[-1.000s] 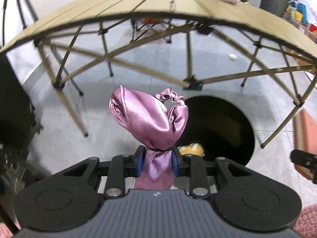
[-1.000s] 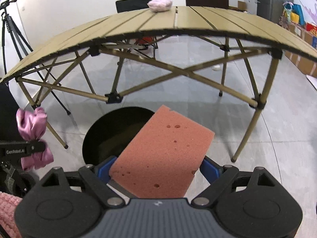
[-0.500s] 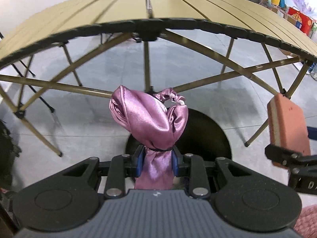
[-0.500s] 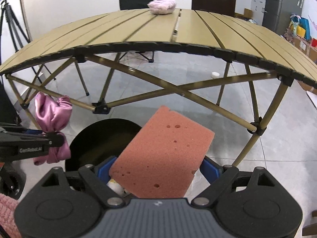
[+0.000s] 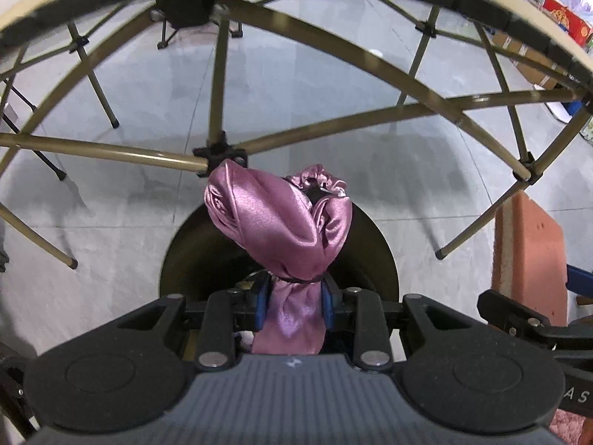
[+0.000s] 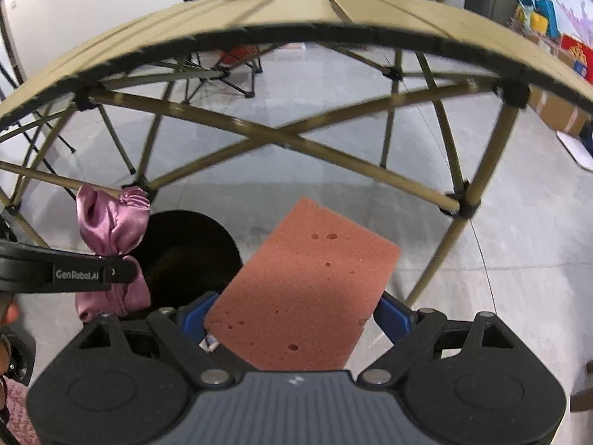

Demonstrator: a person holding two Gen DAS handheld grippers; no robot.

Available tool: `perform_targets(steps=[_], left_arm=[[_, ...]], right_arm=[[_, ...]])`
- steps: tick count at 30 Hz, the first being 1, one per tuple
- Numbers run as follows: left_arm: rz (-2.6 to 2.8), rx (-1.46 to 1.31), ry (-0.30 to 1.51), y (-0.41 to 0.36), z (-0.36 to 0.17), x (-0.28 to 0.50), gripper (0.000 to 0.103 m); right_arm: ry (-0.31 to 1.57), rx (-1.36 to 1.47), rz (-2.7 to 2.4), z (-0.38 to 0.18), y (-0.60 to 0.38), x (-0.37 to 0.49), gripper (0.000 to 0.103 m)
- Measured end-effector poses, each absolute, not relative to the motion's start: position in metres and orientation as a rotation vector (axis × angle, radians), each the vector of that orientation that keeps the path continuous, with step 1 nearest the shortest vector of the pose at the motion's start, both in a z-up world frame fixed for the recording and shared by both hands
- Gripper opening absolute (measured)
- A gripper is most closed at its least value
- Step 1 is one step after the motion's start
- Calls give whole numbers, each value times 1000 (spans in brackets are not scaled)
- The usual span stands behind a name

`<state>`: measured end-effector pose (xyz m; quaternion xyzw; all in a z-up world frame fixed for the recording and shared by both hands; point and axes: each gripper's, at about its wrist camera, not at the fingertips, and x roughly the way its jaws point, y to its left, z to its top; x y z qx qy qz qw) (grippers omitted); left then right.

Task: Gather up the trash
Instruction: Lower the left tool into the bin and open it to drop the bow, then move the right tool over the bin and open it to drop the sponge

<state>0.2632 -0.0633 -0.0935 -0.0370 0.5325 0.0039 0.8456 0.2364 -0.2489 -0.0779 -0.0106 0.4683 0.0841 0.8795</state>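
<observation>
— What's the left gripper (image 5: 292,302) got?
— Jaws clenched on a shiny purple satin scrunchie (image 5: 281,230), knotted, above the black bin (image 5: 185,259).
— The right gripper (image 6: 296,320)?
— Grasping a pitted pink sponge (image 6: 307,289) beside it.

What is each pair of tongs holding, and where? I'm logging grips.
Left tongs: purple satin cloth, pinched below its tied neck. Right tongs: pink sponge, clamped across its sides.

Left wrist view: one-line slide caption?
Left gripper clamps knotted pink satin cloth above round black bin; orange-pink sponge block at right.
</observation>
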Motion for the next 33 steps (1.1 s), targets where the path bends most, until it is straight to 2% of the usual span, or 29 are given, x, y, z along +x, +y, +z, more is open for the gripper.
perform_targets(steps=[5, 8, 10, 11, 12, 33], left_arm=[[25, -73, 1169, -68, -104, 270, 29], [34, -62, 1187, -70, -109, 271, 34], [45, -60, 1188, -69, -110, 271, 56], [60, -66, 1191, -68, -110, 271, 92], [84, -76, 1191, -65, -111, 271, 101], [173, -128, 1216, -26, -105, 263, 103]], right_arm=[[1001, -1, 133, -85, -264, 237, 89], [1010, 5, 117, -87, -268, 237, 89], [1016, 9, 115, -88, -269, 237, 89], [1018, 10, 115, -88, -269, 237, 89], [1020, 10, 116, -88, -268, 237, 89], [1053, -30, 176, -86, -229, 239, 89]])
